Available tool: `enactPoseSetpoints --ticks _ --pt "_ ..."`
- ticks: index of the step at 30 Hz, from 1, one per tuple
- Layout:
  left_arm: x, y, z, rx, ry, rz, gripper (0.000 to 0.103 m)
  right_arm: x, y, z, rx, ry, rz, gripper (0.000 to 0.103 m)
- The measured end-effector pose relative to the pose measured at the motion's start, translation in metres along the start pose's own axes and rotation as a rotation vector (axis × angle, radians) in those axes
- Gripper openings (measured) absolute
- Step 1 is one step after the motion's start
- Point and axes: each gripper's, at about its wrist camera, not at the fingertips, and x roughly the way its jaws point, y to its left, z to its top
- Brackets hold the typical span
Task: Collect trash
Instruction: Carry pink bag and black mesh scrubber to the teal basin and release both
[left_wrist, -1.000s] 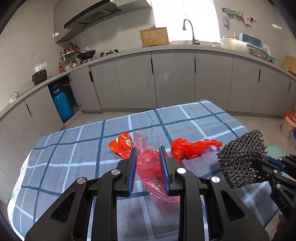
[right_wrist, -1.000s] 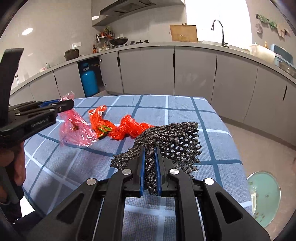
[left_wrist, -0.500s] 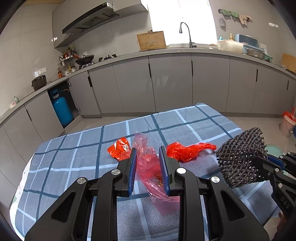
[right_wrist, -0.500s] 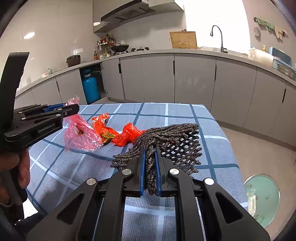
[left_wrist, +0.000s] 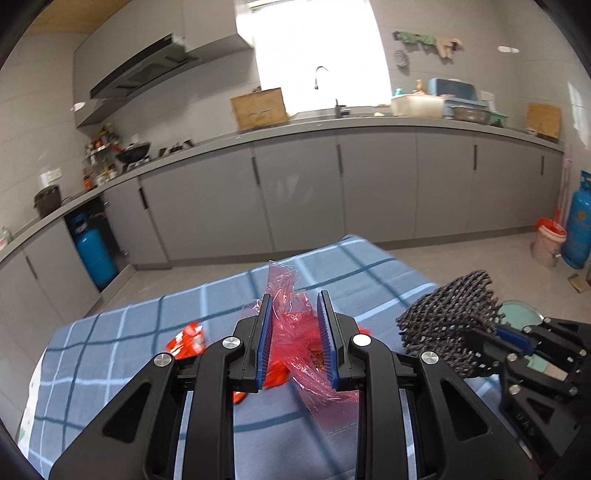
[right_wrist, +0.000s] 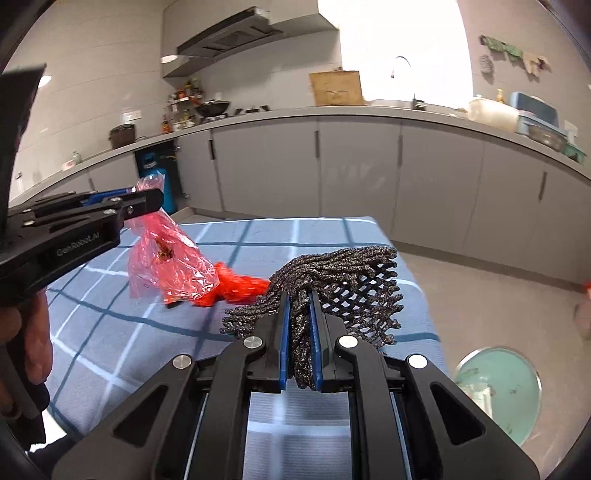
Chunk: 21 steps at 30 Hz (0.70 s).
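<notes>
Right wrist view, L to R: left tool (right_wrist: 142, 201) at mid-left is clamped on a pink plastic bag (right_wrist: 168, 264), which hangs off the counter (right_wrist: 110, 332) w/ its checked blue cloth. Red wrapper scraps (right_wrist: 236, 288) lie on the cloth behind it. Centre: right tool (right_wrist: 298, 325) is closed tight on a black foam net (right_wrist: 343, 284), also lifted. Lower right: a green bin (right_wrist: 498, 391) on the floor, open, w/ some pale scraps inside; exact contents too small to tell. Step in hand, I judge: carrying both pieces to the bin. Next move calls for swinging each tool over that opening, then letting go; red scraps are left to pick up.
</notes>
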Motion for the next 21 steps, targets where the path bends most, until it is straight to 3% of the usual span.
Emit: enactPoseSetpoints --ticks 21 --pt "0.04 -0.149 0.039 0.124 -0.054 -0.267 0.025 -0.025 -0.129 -0.014 0.168 0.003 -0.323 0.012"
